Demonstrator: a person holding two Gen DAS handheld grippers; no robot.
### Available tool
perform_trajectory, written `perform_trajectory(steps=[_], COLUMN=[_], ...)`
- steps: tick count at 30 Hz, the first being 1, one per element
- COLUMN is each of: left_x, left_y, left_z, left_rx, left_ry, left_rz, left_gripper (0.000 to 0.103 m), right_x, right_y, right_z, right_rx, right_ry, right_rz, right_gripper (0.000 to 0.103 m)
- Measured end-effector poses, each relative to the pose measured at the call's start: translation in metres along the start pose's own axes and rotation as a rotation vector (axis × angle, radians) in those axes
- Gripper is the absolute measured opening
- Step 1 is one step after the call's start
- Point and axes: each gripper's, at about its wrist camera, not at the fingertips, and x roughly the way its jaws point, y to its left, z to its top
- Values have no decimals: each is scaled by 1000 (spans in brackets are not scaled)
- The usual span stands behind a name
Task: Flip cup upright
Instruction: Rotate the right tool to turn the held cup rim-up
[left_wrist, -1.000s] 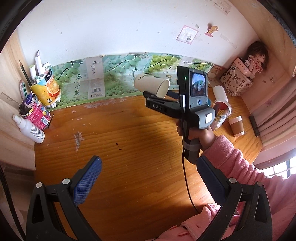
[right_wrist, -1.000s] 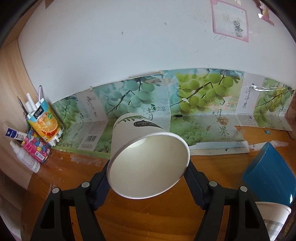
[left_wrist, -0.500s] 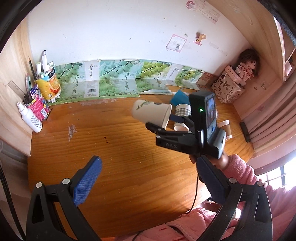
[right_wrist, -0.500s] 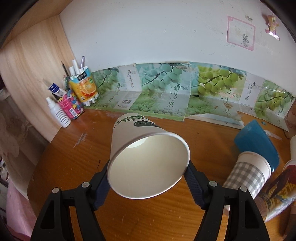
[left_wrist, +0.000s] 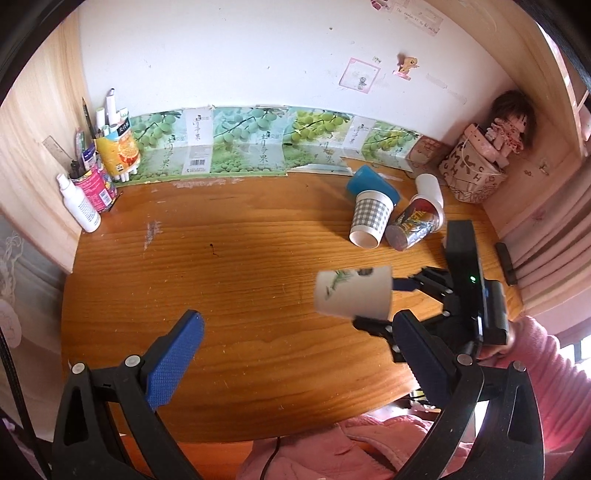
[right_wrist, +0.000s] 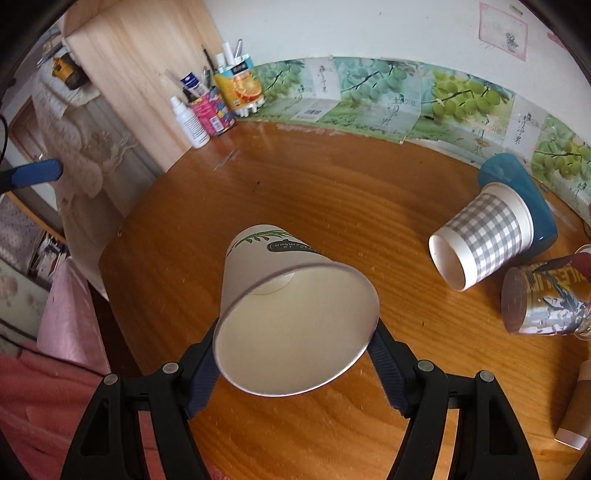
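Observation:
My right gripper (right_wrist: 295, 354) is shut on a white paper cup with a green leaf print (right_wrist: 291, 314), gripped at its rim, mouth toward the camera, base pointing away and down at the wooden table (right_wrist: 332, 206). In the left wrist view the same cup (left_wrist: 354, 295) hangs on its side above the table's right front, held by the right gripper (left_wrist: 373, 302). My left gripper (left_wrist: 295, 354) is open and empty over the table's front edge.
A grey checked cup (left_wrist: 369, 221), a printed cup (left_wrist: 415, 227), a blue cup (left_wrist: 369, 182) and a white cup (left_wrist: 428, 186) lie at the back right. A spray bottle (left_wrist: 79, 205) and pen holders (left_wrist: 110, 155) stand at the back left. A doll basket (left_wrist: 476, 173) fills the right corner.
My right gripper has carried the cup down and toward the table's front right, tilting its base downward. The left gripper stays open and has pulled back and up.

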Motion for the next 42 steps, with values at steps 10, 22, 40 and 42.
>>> perform_trajectory(steps=[10,22,40,42], left_x=[6,11,28,31], left_y=[-45,-76,-121,-124], left_z=[-21,-43,-59,-59], left_rx=[-1,-138,-90,-73], left_ry=[15,28,28,41], left_rz=[71,152,305,305], left_gripper=[99,99,99,99], right_x=[-13,-14,-13,-16], right_y=[-10,-27,-42,-45], right_z=[-41,-67,-52,-51], right_rx=[-226,-467,-557,-543], right_ry=[248,525,547,510], right_rz=[108,220,218,180], right_gripper=[75,75,82,82])
